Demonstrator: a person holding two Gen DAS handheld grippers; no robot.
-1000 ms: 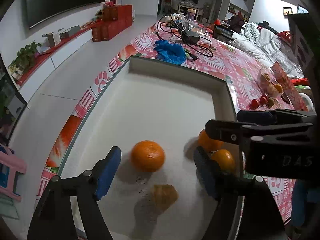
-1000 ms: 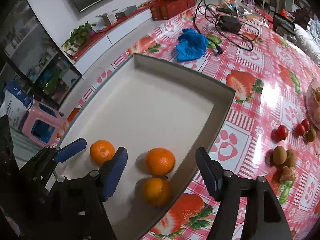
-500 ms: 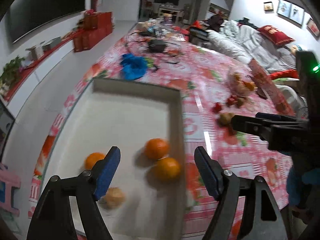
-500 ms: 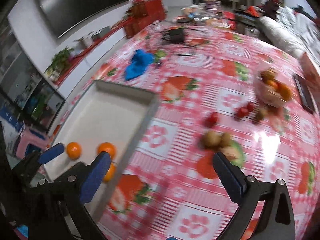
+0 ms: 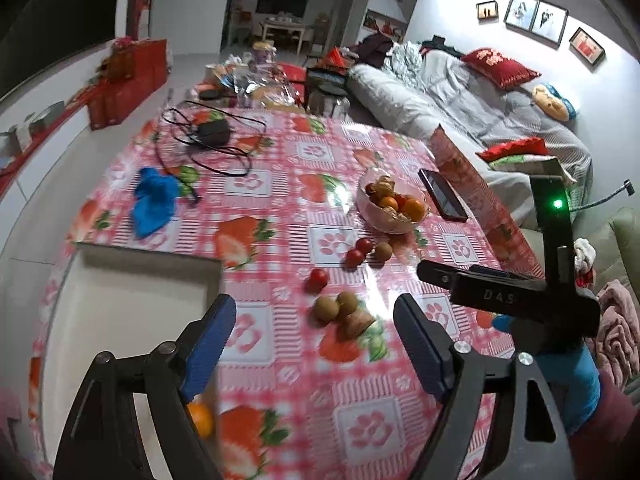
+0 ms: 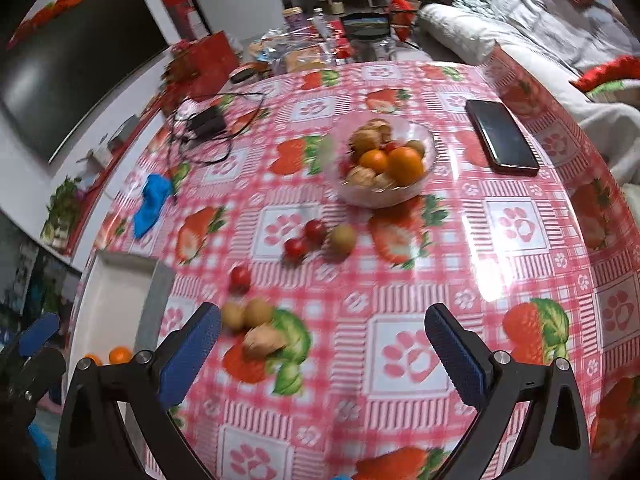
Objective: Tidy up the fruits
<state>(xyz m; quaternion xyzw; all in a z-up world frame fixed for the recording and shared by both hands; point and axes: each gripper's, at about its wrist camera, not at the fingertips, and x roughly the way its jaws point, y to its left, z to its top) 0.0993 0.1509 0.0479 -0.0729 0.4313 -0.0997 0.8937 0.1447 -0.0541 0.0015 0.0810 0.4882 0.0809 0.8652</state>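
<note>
My left gripper [image 5: 316, 344] hangs over the strawberry tablecloth, its jaws opening with nothing gripped. Below the gap lie two kiwis [image 5: 324, 308] and a walnut [image 5: 358, 322]. My right gripper [image 6: 324, 354] stands wide open and empty over bare cloth, with the same kiwis [image 6: 234, 314] and walnut [image 6: 262, 340] by its left finger. Three small red fruits [image 6: 296, 248] and another kiwi [image 6: 342, 238] lie further on. A glass bowl [image 6: 426, 148] holds oranges and walnuts. The white tray [image 5: 120, 264] at the left holds oranges [image 6: 120, 355].
A black phone [image 6: 502, 136] lies right of the bowl. A blue cloth [image 5: 154, 200] and a charger with tangled cables [image 5: 214, 132] sit at the far left. A tall red box [image 5: 472, 184] lines the table's right edge, with a sofa [image 5: 460, 92] behind it.
Both grippers swung right, away from the tray and out over the tablecloth. The right jaws spread much wider. The tray's oranges slid to the lower left of both views.
</note>
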